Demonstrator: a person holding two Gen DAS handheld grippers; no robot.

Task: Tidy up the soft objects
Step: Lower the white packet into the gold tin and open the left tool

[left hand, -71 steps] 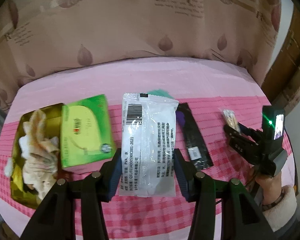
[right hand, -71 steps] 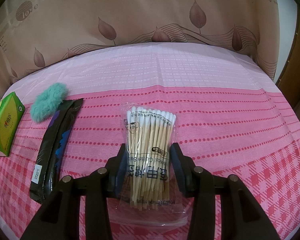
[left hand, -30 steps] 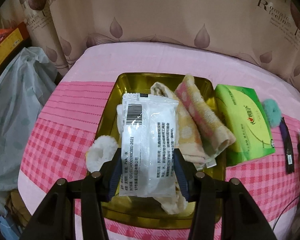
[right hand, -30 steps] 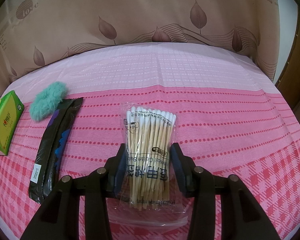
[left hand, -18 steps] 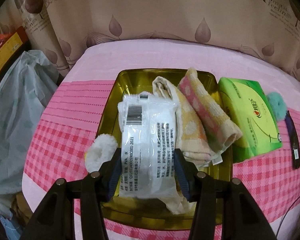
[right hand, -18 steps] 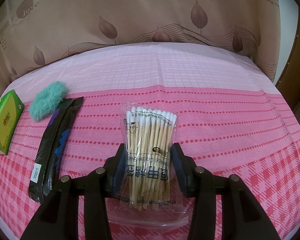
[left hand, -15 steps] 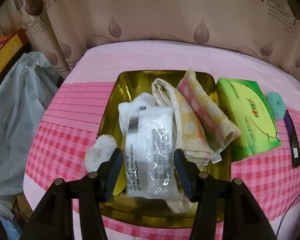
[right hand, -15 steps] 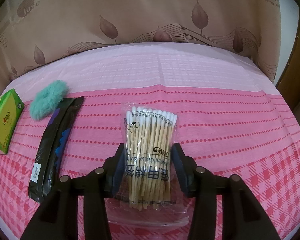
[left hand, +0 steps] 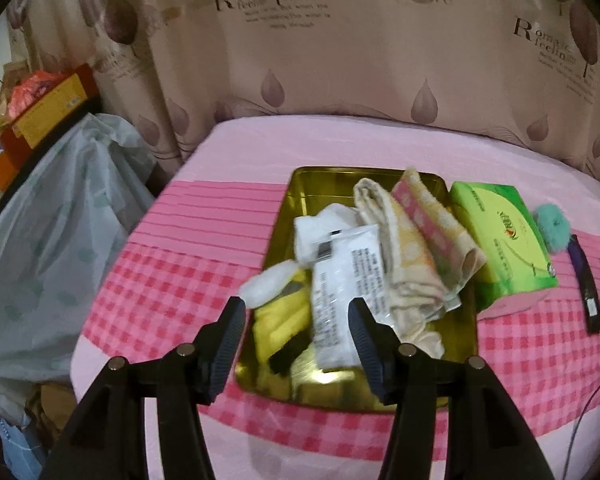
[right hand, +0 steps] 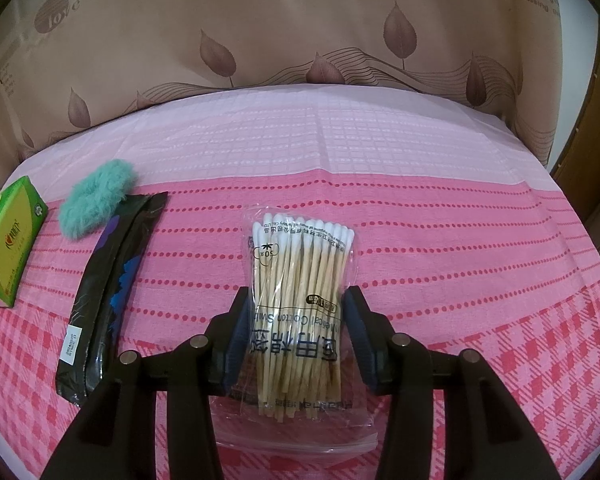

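Observation:
A gold tray point(left hand: 324, 188) on the pink cloth holds rolled towels point(left hand: 416, 248), a white puff point(left hand: 266, 284) and a white plastic packet point(left hand: 340, 292). The packet lies loose in the tray. My left gripper point(left hand: 297, 322) hangs open over the tray's near edge, its pads clear of the packet. In the right wrist view a clear bag of cotton swabs point(right hand: 300, 272) sits between the pads of my right gripper point(right hand: 297, 308), which is shut on it low over the cloth.
A green tissue pack point(left hand: 500, 244), a teal fluffy scrunchie point(right hand: 98, 196) and a black packet point(right hand: 112, 276) lie between the tray and the swabs. A grey plastic bag point(left hand: 48, 240) bulges off the table's left edge. A curtain hangs behind.
My left gripper opened and let the white packet drop into the gold tray, then drew back and up. The right gripper and its swab bag stayed put.

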